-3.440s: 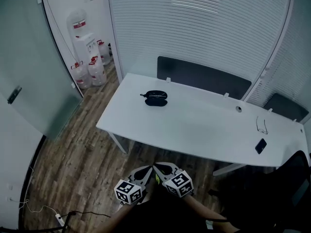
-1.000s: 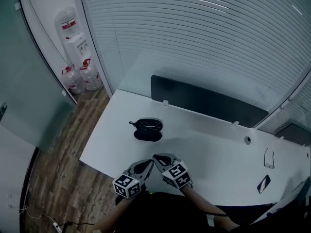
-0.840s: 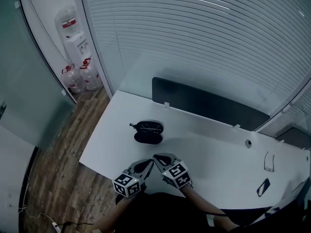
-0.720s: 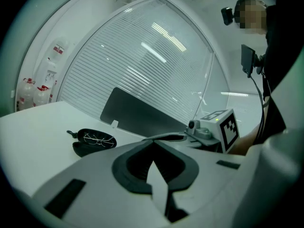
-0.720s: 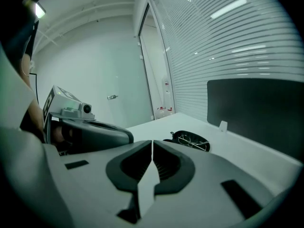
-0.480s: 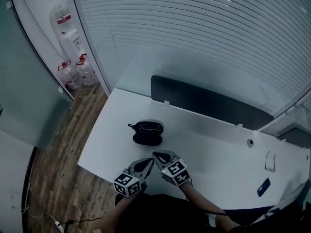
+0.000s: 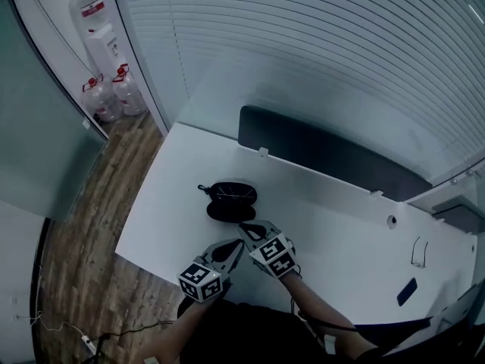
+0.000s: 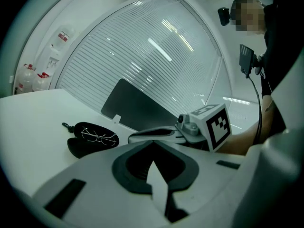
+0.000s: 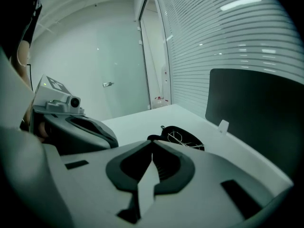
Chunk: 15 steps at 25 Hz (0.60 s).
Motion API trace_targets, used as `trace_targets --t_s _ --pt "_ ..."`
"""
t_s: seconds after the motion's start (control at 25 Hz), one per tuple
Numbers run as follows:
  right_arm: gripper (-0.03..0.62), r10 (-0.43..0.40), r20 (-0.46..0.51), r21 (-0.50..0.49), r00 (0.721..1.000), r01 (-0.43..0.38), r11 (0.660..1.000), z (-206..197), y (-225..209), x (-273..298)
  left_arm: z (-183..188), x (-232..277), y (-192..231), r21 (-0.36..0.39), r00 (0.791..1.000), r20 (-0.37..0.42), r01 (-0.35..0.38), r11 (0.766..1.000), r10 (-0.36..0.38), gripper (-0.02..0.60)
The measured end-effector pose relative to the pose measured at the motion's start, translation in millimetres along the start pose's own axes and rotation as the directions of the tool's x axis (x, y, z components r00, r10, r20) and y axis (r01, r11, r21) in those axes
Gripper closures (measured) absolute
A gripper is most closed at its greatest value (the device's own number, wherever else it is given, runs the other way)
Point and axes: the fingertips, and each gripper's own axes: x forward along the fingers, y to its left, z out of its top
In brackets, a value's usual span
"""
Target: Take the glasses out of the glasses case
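Left tool (image 7: pixel 231 249) and right tool (image 7: pixel 248 230) both have jaws closed on nothing, but they've moved up way closer to the open glasses case (image 7: pixel 229 211) on the desk (image 7: pixel 170 199); glasses (image 7: pixel 233 193) still inside.

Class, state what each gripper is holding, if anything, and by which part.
Nothing is held. The left gripper and right gripper both have their jaws together and empty; the glasses lie in the open case, untouched.

Readable text: we find none.
Water bottle labels (image 7: pixel 92 8): red, too small for us to read.
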Motion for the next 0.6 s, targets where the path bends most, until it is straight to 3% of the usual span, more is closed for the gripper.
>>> trace_targets --t_s 0.6 --pt "0.574 0.010 -0.124 -0.102 0.992 -0.023 0.995 -1 -23 32 10 18 36 -0.081 0.998 0.056 -0.018 0.997 0.023 0.571"
